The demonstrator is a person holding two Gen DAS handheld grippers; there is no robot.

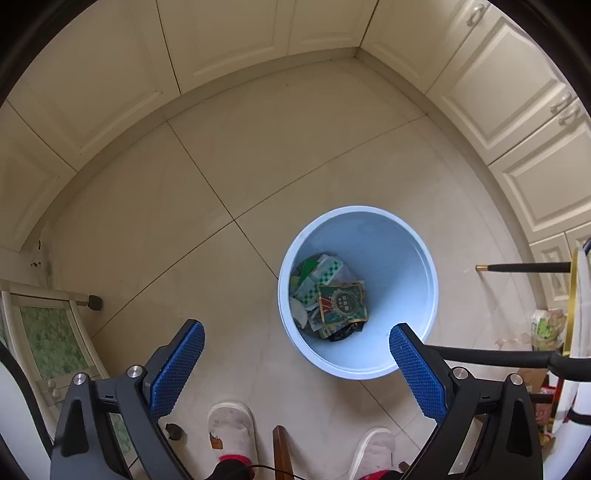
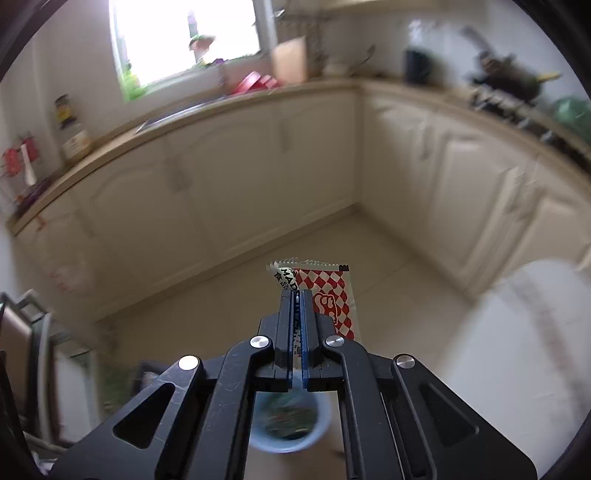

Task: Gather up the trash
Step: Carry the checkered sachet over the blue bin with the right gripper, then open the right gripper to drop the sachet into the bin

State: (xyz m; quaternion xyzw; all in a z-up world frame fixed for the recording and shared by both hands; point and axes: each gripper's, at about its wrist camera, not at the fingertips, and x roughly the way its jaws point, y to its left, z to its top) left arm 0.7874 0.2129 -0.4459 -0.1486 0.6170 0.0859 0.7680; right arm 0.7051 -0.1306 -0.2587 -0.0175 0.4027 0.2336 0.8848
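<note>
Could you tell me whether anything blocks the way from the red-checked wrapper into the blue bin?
Nothing visible does. The right tool is shut on the wrapper, and the blue bin shows below it, its mouth open and uncovered. The open left tool hangs beside the bin's rim.

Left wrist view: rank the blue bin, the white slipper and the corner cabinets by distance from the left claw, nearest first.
1. White slipper, on the floor just below the open left claw.
2. Blue bin, right of centre, holding wrappers.
3. Corner cabinets, along the top.

Left looks down, right forward (shared: bin (image 1: 357,295)).
</note>
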